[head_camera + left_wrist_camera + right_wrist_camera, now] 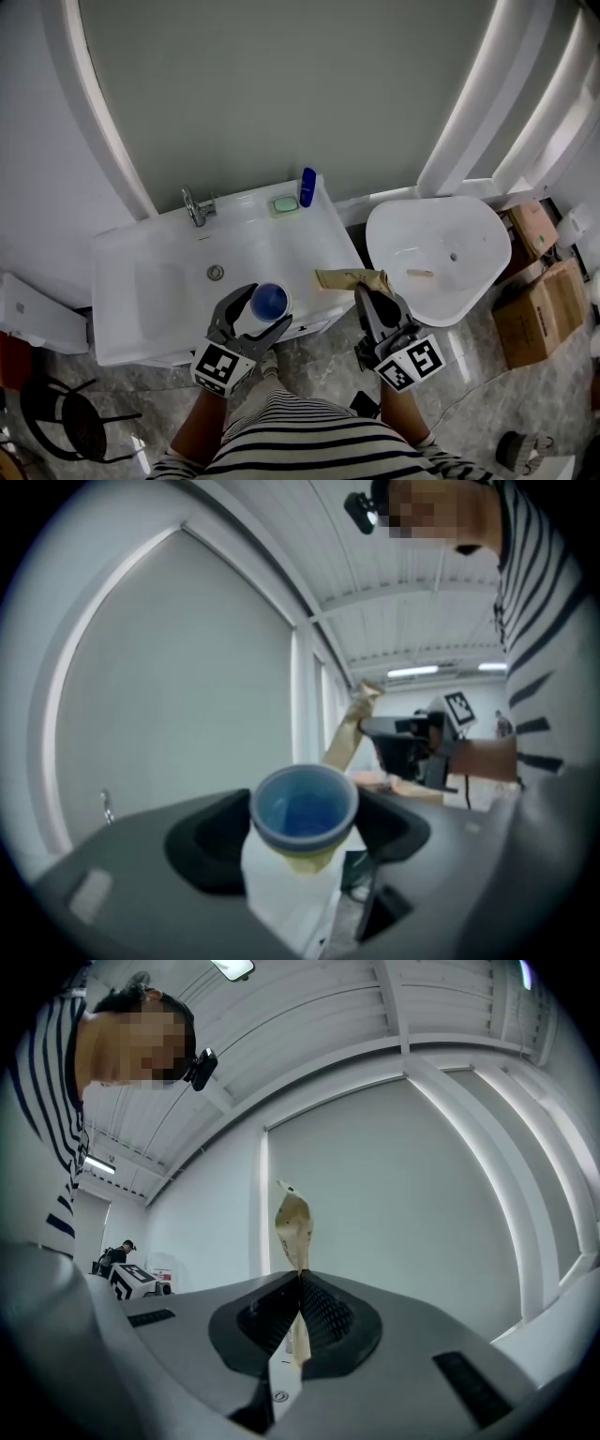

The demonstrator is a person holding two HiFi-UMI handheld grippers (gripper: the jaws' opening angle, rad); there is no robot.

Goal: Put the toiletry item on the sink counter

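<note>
White counter [311,251] with sunken basin [169,281] and drain [216,273]. Along the back edge, 3 things: tap [195,208] at left, green soap dish [285,204], blue bottle [307,187] upright just beside it.

The sink counter [314,248] is bare to the right of the basin [169,281], from mid-depth to the front edge. A faucet [195,208], a green soap dish [284,204] and a blue bottle [307,187] stand along its back edge. A white bowl-shaped fixture [436,234] stands just beside the counter's right end, with cardboard boxes [539,314] beyond it.
</note>
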